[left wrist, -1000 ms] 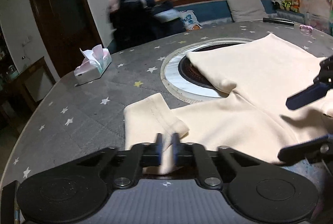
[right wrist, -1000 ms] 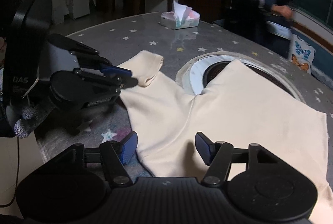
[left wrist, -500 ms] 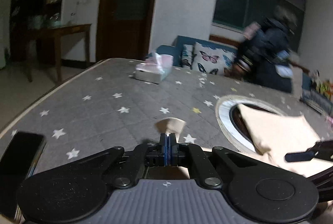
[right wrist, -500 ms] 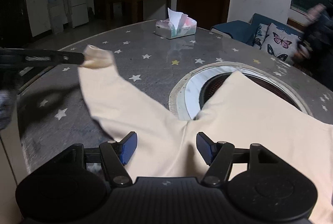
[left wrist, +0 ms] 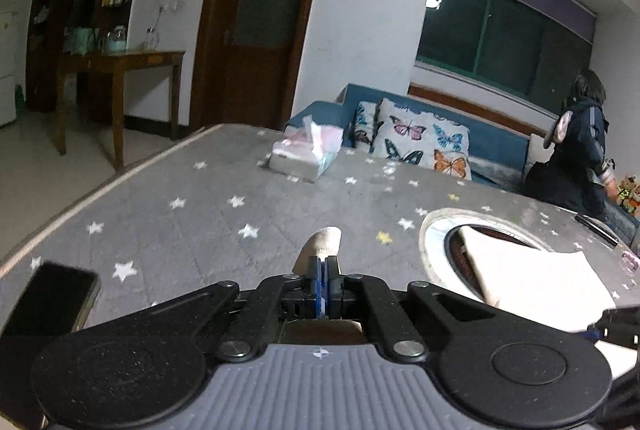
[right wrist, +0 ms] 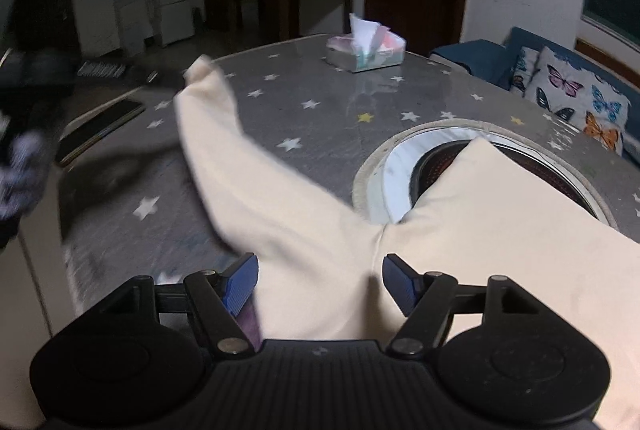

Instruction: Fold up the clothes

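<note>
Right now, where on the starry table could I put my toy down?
Free: the grey star-patterned tablecloth between the tissue box and the cream-coloured garment's stretched sleeve, and between the tissue box and the black phone. Crowded: the round stove opening, half covered by the garment.

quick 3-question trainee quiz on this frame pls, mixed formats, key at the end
1. True or false: the left gripper is shut on the sleeve cuff of the cream garment.
2. Multiple choice: where does the right gripper stand? A) shut on the tissue box; B) open, astride the garment near the armpit; C) shut on the phone.
3. Fill in: the garment's far corner lies over the round ____ set into the star-patterned table.

Key: 1 true; 2 B; 3 burner.
</note>
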A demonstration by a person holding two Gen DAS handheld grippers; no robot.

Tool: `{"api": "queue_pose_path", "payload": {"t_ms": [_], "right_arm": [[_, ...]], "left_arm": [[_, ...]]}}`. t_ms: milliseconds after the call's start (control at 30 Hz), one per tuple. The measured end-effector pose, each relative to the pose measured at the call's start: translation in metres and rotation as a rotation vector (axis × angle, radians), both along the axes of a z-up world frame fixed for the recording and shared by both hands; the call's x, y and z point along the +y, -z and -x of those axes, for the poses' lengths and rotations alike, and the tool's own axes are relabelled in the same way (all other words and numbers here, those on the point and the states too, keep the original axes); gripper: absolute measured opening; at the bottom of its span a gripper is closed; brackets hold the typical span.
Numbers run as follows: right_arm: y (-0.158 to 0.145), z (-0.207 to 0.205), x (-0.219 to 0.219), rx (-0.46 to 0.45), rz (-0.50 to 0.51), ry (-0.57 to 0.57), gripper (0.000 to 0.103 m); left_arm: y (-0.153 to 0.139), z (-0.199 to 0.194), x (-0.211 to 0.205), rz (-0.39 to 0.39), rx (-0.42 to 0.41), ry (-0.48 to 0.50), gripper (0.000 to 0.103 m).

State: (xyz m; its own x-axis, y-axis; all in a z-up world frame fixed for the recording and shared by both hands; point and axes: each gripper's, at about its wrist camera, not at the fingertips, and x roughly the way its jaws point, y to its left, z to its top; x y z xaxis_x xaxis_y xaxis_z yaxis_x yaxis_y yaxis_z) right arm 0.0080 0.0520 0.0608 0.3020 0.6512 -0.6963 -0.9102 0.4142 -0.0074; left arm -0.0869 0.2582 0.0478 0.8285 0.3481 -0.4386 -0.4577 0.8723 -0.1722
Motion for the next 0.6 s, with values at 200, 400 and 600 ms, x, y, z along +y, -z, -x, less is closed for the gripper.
{"api": "queue_pose_path", "payload": {"t_ms": [200, 400, 600], "right_arm": [[0.015, 0.021, -0.009, -0.018, 0.050, -0.048, 0.070], [-0.001, 0.021, -0.041, -0.038, -0.001, 0.018, 0.070], [-0.011, 0.006, -0.094, -0.051, -0.030, 0.159, 0.070]], "left_arm": [[-0.028, -0.006, -0.028, -0.055, -0.063, 0.077, 0.001], [-0.049, -0.019, -0.078, -0.106, -0.111, 0.229, 0.001], [-0.051, -0.050, -0.130, -0.110, -0.114, 0.386, 0.001]]}}
